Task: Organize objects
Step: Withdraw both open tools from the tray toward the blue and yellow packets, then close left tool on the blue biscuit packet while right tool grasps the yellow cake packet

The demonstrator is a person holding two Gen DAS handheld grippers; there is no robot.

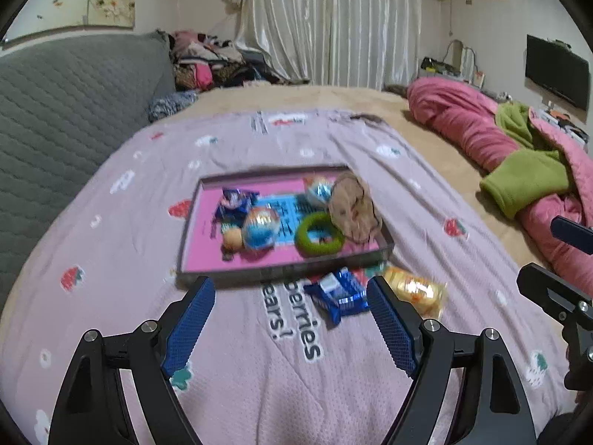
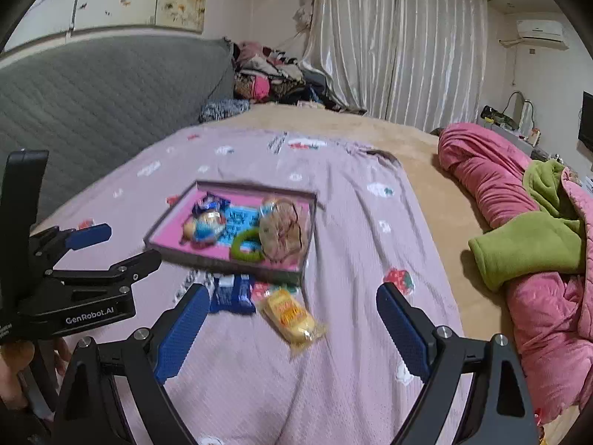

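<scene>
A shallow tray (image 1: 274, 273) with a pink floor lies on the pink bedsheet. It holds a green ring (image 1: 319, 238), a brown cookie pack (image 1: 352, 207), round blue snack packs (image 1: 261, 228) and a blue wrapper (image 1: 237, 202). In front of the tray (image 2: 222, 265), on the sheet, lie a blue snack pack (image 1: 339, 294) (image 2: 231, 293) and a yellow snack pack (image 1: 415, 289) (image 2: 291, 315). My left gripper (image 1: 291, 285) (image 2: 128, 244) hovers open and empty, the blue pack just inside its right finger. My right gripper (image 2: 292, 293) (image 1: 539, 252) hovers open and empty over the yellow pack.
A crumpled pink quilt with green lining (image 2: 519, 230) fills the bed's right side. A grey padded headboard (image 2: 92, 92) runs along the left. A clothes pile (image 2: 267, 70) sits at the far end before white curtains. A hand (image 2: 15, 371) holds the left gripper.
</scene>
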